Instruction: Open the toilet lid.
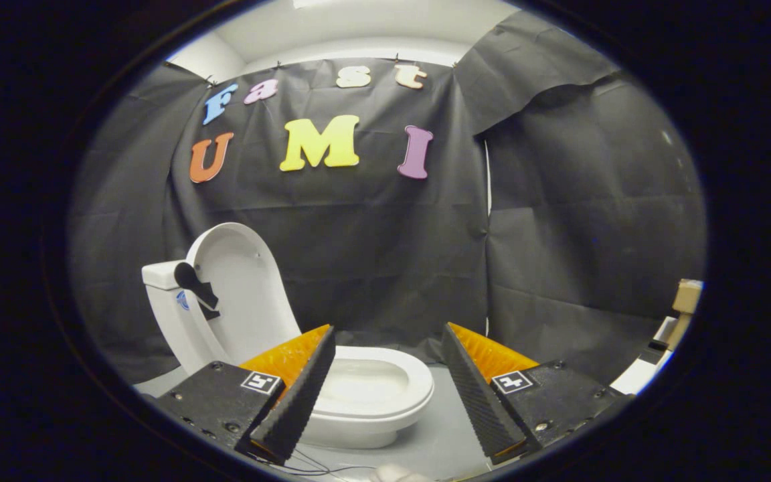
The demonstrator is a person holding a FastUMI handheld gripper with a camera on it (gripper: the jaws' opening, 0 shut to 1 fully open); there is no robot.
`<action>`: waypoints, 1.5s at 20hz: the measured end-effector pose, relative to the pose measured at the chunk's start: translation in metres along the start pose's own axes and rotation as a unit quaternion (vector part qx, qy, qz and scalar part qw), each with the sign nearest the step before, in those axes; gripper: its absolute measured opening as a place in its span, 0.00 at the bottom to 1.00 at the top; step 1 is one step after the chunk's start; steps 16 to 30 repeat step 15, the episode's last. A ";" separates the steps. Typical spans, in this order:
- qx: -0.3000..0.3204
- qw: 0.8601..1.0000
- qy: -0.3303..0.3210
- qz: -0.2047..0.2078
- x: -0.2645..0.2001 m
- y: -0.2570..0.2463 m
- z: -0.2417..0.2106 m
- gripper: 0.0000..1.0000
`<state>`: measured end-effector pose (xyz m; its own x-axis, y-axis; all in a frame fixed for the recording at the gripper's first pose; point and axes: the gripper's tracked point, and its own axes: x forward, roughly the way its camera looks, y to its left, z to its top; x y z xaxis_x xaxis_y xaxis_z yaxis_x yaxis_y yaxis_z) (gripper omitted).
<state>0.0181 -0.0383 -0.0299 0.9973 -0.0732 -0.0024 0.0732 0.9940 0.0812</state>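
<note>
Between the fingers: nothing is held; the gripper (389, 355) has its two fingers spread wide apart, with bare floor (446, 435) and part of the bowl showing through the gap.
Just ahead, toward the left finger: toilet bowl (372, 388), its open seat rim partly hidden behind that finger.
Beyond the bowl, further left: toilet lid (241, 288), already standing upright and leaning back against the tank (161, 278); its long axis runs up and down, inner face turned toward the fingers.
On the tank's side: a dark flush handle (191, 281), touching neither finger.
Bearing: lid lies ahead and left of the fingers, well apart from them.
Judgement: lid looks fully raised, so the task appears done; no grasp seems needed.
Far right: cardboard box (687, 294) against the booth wall.
</note>
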 end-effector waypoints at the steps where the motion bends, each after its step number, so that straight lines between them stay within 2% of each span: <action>1: -0.003 1.000 -0.001 0.000 0.000 0.001 0.000 1.00; 15: 0.003 1.000 -0.005 -0.027 -0.002 -0.012 0.004 1.00; 30: 0.003 1.000 -0.005 -0.027 -0.002 -0.012 0.004 1.00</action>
